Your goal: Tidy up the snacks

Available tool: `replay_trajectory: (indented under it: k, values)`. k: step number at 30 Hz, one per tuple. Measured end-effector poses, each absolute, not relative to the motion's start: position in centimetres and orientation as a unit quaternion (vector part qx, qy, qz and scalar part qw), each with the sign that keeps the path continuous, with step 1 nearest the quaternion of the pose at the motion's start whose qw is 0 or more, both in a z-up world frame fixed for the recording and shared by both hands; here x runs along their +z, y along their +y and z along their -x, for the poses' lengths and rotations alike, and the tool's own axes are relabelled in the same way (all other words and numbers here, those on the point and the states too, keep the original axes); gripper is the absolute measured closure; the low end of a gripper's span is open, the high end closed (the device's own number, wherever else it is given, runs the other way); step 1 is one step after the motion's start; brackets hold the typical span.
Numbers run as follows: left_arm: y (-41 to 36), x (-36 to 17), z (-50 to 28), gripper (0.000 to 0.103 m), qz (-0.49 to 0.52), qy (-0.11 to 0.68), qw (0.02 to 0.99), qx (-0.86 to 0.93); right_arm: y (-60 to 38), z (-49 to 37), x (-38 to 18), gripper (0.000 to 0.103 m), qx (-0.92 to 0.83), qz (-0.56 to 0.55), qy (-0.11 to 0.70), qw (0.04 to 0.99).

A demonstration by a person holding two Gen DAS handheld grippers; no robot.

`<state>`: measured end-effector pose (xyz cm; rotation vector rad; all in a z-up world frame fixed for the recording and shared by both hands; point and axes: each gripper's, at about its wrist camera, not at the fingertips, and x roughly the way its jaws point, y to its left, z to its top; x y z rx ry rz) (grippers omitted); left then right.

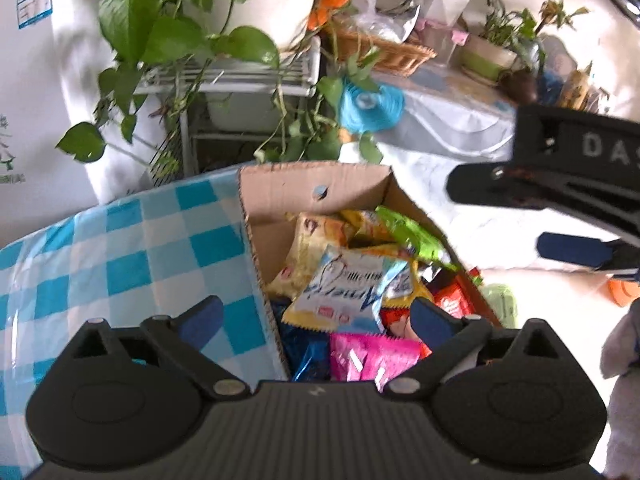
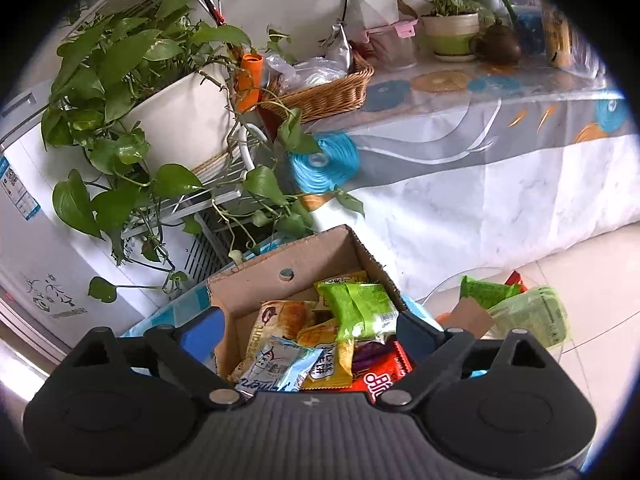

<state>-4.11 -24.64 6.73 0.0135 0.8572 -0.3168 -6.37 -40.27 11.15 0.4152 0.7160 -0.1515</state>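
Observation:
An open cardboard box [image 1: 280, 196] [image 2: 248, 284] holds several snack packets. Among them are a white-and-blue packet [image 1: 344, 292] [image 2: 276, 368], a green one [image 1: 408, 236] [image 2: 360, 308], a pink one [image 1: 372, 356] and a red one [image 2: 384, 372]. My left gripper [image 1: 316, 316] hovers open over the box's near end, its blue pads apart and gripping nothing. My right gripper [image 2: 310, 332] is also open above the packets with nothing held. It appears in the left wrist view as the right gripper [image 1: 520, 220] at the box's right side.
A blue checked cloth [image 1: 120, 248] lies left of the box. More green packets [image 2: 488, 292] and a pale green tub [image 2: 528, 312] sit to its right. Behind are trailing plants [image 2: 120, 80] on a white rack, a wicker basket [image 2: 332, 88] and a cloth-covered table [image 2: 480, 152].

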Motion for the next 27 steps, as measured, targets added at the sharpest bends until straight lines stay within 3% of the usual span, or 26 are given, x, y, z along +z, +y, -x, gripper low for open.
replay_trajectory:
  k: [7, 27]
  values:
    - [-24.5, 6.8, 4.6, 0.003, -0.018, 0.431, 0.893, -0.131, -40.1, 7.2, 11.0, 0.0, -0.113, -0.164, 0.369, 0.908]
    - [-22.8, 7.2, 4.4, 0.002, -0.022, 0.453, 0.888, -0.076, -38.6, 8.7, 9.3, 0.0, -0.15, -0.052, 0.421, 0.893]
